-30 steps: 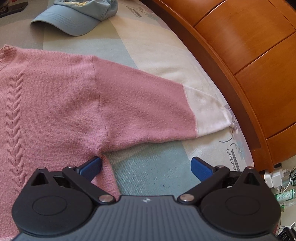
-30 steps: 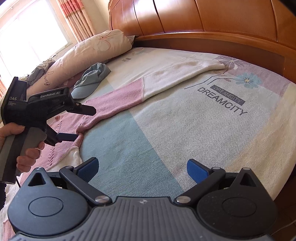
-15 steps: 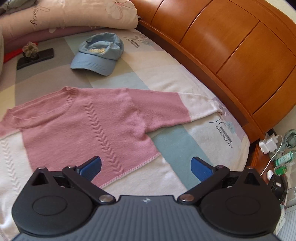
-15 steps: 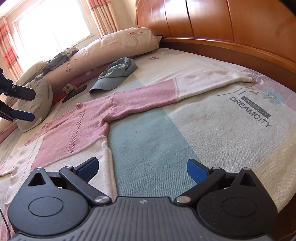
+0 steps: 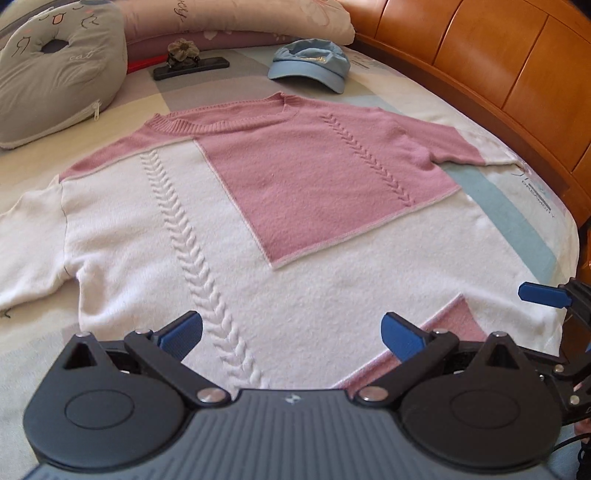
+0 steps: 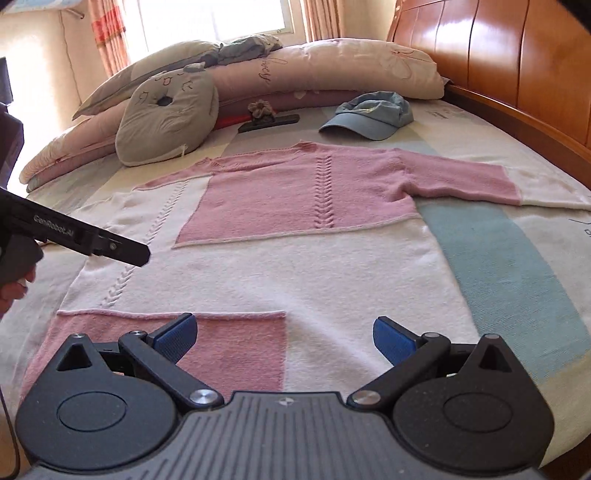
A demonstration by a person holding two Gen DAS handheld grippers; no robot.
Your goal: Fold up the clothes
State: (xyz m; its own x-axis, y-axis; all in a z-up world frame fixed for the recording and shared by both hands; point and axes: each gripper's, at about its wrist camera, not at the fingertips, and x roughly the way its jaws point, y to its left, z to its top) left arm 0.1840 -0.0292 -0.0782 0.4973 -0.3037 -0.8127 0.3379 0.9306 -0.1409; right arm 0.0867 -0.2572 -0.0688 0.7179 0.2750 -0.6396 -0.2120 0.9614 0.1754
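"cat" on grey cushion (image 5: 62,62), "GenRobot.AI" on left gripper (image 6: 74,236), "DREAMCITY" partly readable on bedsheet (image 5: 537,192)

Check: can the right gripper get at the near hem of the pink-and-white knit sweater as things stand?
Probably yes. The right gripper is open and empty, hanging over the hem of the pink-and-white knit sweater, which lies flat with nothing on it. The left gripper is off to the side.

Home bedroom. A bed (image 6: 509,266) with a patchwork pastel cover fills the scene, a curved wooden headboard (image 6: 491,51) along its right side, long pillows (image 6: 332,70) and a grey cat cushion (image 6: 166,114) piled at the far end. Behind them, a sunlit window (image 6: 210,18) with striped curtains (image 6: 103,29); a blue cap (image 6: 369,114) lies on the cover.
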